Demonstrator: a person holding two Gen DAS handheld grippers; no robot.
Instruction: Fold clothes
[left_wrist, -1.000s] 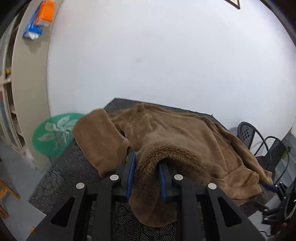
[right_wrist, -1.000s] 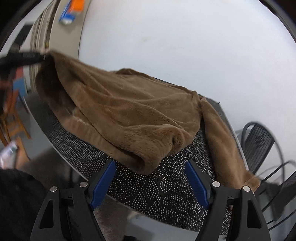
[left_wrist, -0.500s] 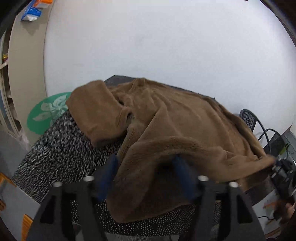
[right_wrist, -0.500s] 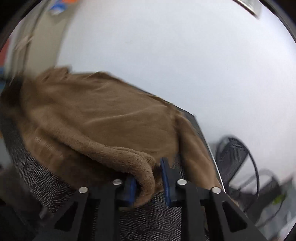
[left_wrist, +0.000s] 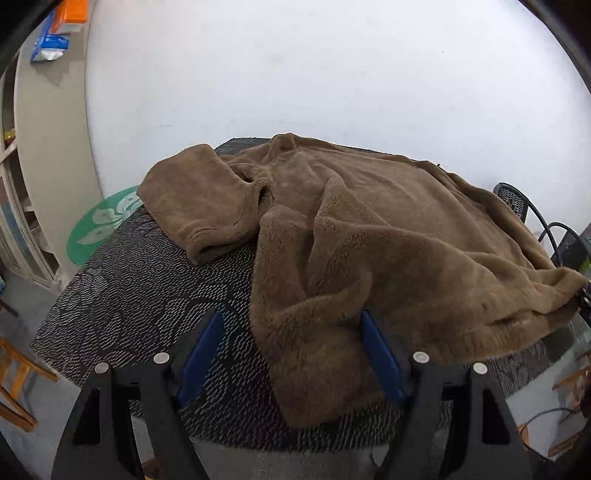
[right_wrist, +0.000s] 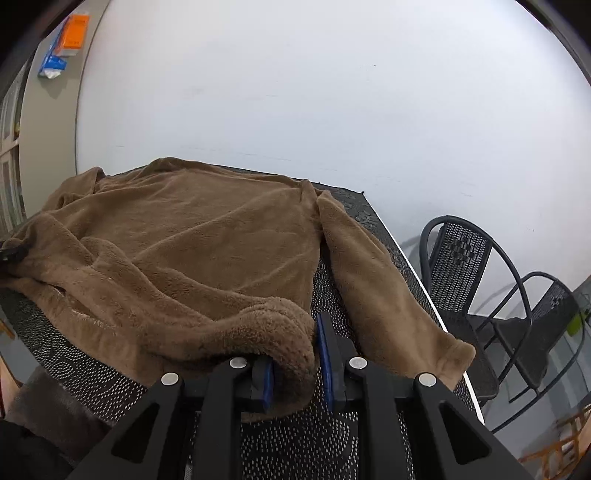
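Spreading the brown sweater (left_wrist: 388, 236) flat on the table (left_wrist: 140, 295), we are pinching its hem in the right gripper (right_wrist: 295, 369), jaws opening slightly (fabric between them), while the left gripper (left_wrist: 291, 354) is opening wide around the other corner, releasing it.

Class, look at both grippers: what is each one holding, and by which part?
The right gripper pinches the brown fleece garment by its thick bottom hem; its jaws are easing open. The left gripper, opening, grips nothing.
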